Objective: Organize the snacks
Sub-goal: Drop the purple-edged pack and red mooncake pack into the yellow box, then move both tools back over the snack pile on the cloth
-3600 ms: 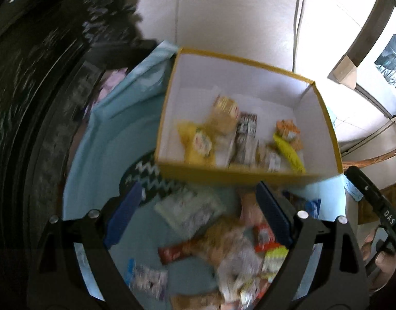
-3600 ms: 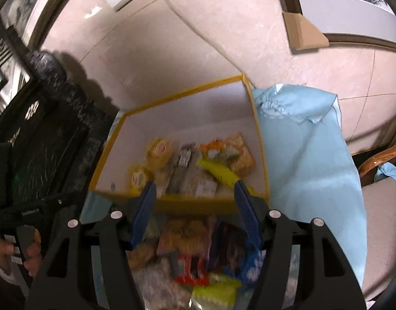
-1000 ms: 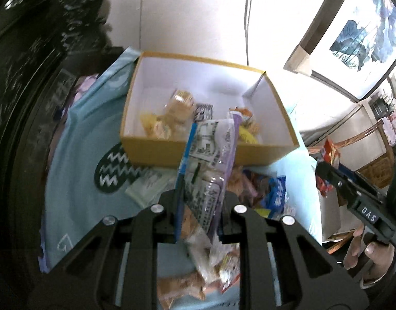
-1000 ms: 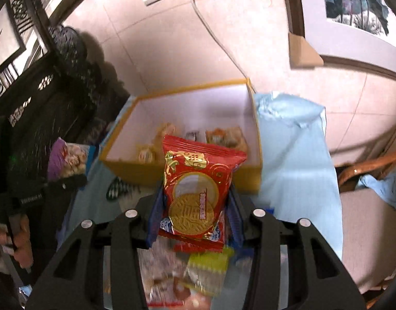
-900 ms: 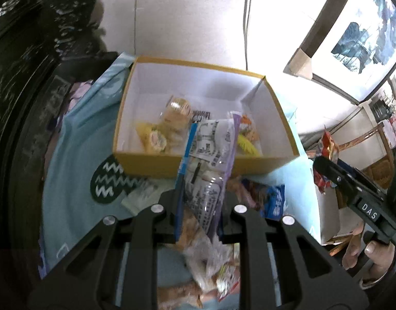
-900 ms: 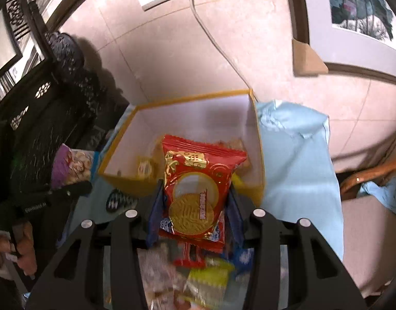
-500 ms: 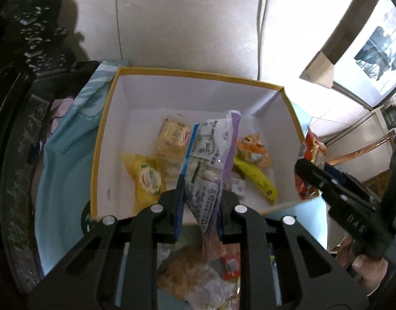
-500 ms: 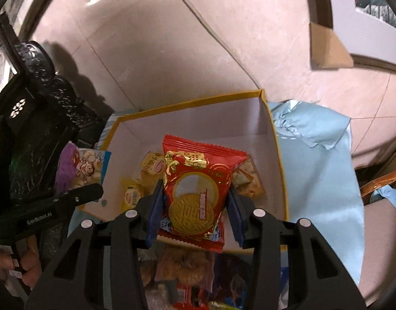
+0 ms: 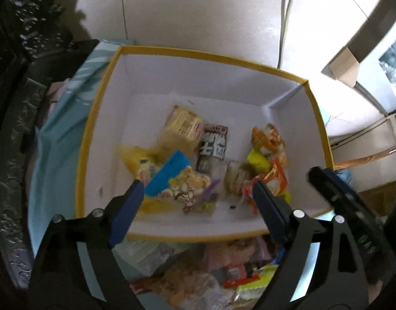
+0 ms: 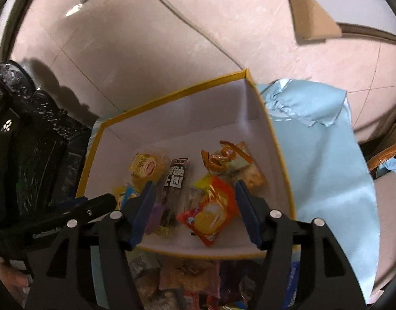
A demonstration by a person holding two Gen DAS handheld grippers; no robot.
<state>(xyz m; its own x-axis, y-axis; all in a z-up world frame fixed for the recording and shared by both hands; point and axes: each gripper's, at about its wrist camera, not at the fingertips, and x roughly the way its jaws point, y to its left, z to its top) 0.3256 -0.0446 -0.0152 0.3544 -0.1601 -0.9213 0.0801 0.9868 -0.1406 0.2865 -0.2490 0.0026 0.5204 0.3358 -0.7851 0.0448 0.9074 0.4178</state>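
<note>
Left gripper (image 9: 195,196): jaws have just been opening and stand spread, nothing pinched; the blue-and-purple packet (image 9: 181,184) lies loose in the yellow-rimmed box (image 9: 198,54), below and between the pads.
Right gripper (image 10: 194,206): jaws just opening too, spread clear of the red biscuit packet (image 10: 210,210), which lies on the box floor between them.
Red packet's axis: tilted, one corner toward the box's near wall.
Where next: remaining snack pile (image 10: 187,279) sits on the blue cloth (image 10: 327,180) outside the near wall, under both grippers; blurred, so packets there are hard to tell apart.
Nearer hand: looks about even.
</note>
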